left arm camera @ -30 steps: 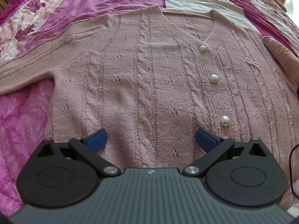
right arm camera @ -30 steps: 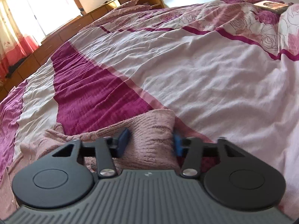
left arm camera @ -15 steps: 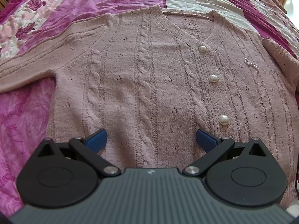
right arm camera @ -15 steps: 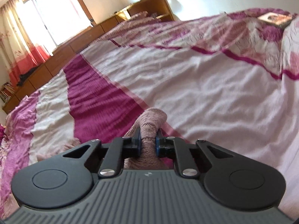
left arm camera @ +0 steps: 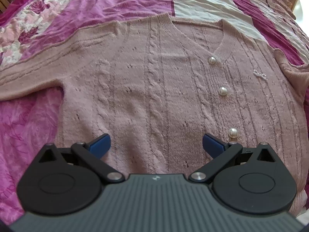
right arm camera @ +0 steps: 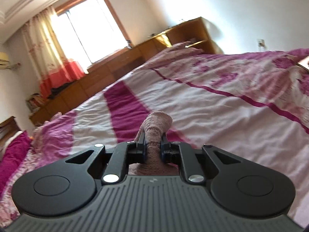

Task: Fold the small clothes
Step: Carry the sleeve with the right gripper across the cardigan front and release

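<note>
Low in the right wrist view, the right gripper (right arm camera: pixel 153 147) has just been closing and now pinches the sleeve cuff (right arm camera: pixel 156 124) between its pads, the knit bulging past the tips at centre frame, above the bedspread (right arm camera: pixel 222 116). In the left wrist view, the left gripper (left arm camera: pixel 156 144) hangs spread wide with nothing between its jaws, over the lower body of the pink cardigan (left arm camera: pixel 154 81), which lies flat, face up, its 3 pearl buttons (left arm camera: pixel 222 91) right of centre. The step in hand looks like the first sleeve fold. Next, the cuff likely needs carrying across onto the chest and laying flat. A window (right arm camera: pixel 87 29) fills the upper left.
</note>
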`<state>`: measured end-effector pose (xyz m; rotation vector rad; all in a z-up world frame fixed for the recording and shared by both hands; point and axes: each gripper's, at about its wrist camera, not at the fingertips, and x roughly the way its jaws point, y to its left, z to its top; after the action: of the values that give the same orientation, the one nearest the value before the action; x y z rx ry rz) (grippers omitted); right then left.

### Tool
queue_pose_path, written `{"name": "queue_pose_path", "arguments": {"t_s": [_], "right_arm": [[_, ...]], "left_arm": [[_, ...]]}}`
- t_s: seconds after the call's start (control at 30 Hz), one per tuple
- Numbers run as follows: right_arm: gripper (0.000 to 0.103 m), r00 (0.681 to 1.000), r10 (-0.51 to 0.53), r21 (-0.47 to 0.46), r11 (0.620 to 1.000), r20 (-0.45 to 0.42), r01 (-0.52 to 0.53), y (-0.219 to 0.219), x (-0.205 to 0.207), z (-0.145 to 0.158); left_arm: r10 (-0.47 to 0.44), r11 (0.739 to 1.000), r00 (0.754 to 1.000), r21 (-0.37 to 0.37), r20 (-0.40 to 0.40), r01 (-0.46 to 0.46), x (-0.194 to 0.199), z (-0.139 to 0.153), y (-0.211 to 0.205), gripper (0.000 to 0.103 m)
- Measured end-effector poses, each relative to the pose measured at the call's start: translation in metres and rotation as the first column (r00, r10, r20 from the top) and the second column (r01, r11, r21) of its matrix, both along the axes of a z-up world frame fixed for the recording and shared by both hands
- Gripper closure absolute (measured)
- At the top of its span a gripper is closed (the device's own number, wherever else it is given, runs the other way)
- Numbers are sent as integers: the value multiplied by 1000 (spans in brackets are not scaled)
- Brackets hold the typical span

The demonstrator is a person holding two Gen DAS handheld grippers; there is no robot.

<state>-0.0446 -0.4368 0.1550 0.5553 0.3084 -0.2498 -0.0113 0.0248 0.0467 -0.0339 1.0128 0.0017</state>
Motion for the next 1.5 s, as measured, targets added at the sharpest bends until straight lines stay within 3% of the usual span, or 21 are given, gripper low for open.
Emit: {"name": "queue_pose_path", "arguments": {"t_s": [0.33,0.53,0.9,1.27,1.5], "right_arm": [[89,973,205,73,974,106,-213,82,28,57],[89,942,320,68,942,104,-328,155,47,64],[89,882,466,107,882,-71,-458,259,74,-9],[87,825,480,66,873,-297,-484,285,96,-92],[52,815,460,43,878,-354,-477,285,92,-99]], "left_arm": [[37,999,996,20,83,-38,-1,27,24,0],[57,998,992,25,114,-60,-5,35,38,0],[75,996,990,31,120,-79,-10,32,52,0],[79,996,992,27,103,-82,-12,24,53,0],[78,996,993,28,93,-81,-12,21,51,0]]}}
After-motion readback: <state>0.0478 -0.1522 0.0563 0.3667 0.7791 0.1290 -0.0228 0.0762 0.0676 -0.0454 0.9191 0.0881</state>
